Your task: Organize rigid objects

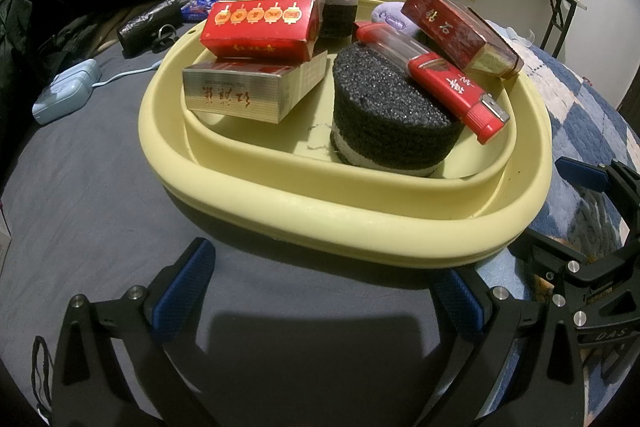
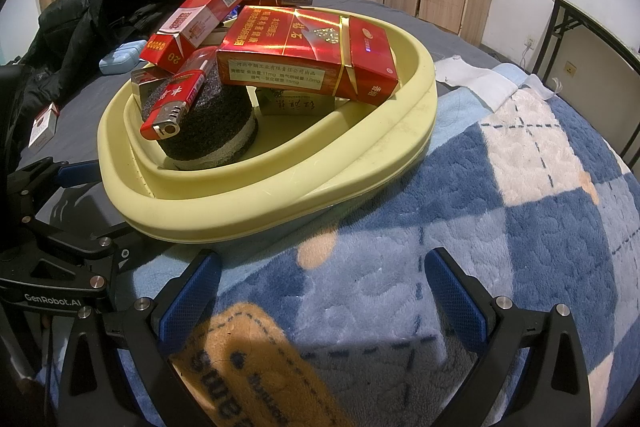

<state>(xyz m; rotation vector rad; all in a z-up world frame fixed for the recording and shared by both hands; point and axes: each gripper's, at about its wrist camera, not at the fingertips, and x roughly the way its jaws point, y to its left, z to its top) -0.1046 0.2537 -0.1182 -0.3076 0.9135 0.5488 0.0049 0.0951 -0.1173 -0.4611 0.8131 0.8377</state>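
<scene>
**A:** On the bed, straddling grey sheet (image 1: 100, 195) and blue checked blanket (image 2: 500, 207): pale yellow basin (image 1: 360, 215), wide, shallow, thick rolled rim. Anything inside?

**B:** Plenty, piled loosely. Centre of basin: black foam puck (image 1: 392, 119) with a white band at its base. Toward the basin's far-left side: stack of red cigarette boxes (image 1: 264, 15) over a silver carton (image 1: 244, 91). Toward the far-right side: glossy red pack (image 2: 308, 51), tilted, leaning above the puck. Smallest: red lighter (image 1: 456, 87) lying slanted on top of the puck, metal end overhanging.

**A:** Handling?

**B:** Basin probably light, slightly flexible plastic; best gripped at the rolled rim, both sides, kept level. Boxes likely light, stiff cardboard, crushable, film-wrapped and slick; best pinched across the narrow faces. Puck spongy, easy to squeeze. Lighter hard, smooth, apt to slide off if the basin tips.

**A:** Grippers?

**B:** Left gripper (image 1: 320, 291): spread wide, empty, blue pads hanging just short of the basin's near rim over the sheet. Right gripper (image 2: 320, 291): equally wide, nothing held, low over the blanket beside the basin's near-right edge. Neither touching anything.
</scene>
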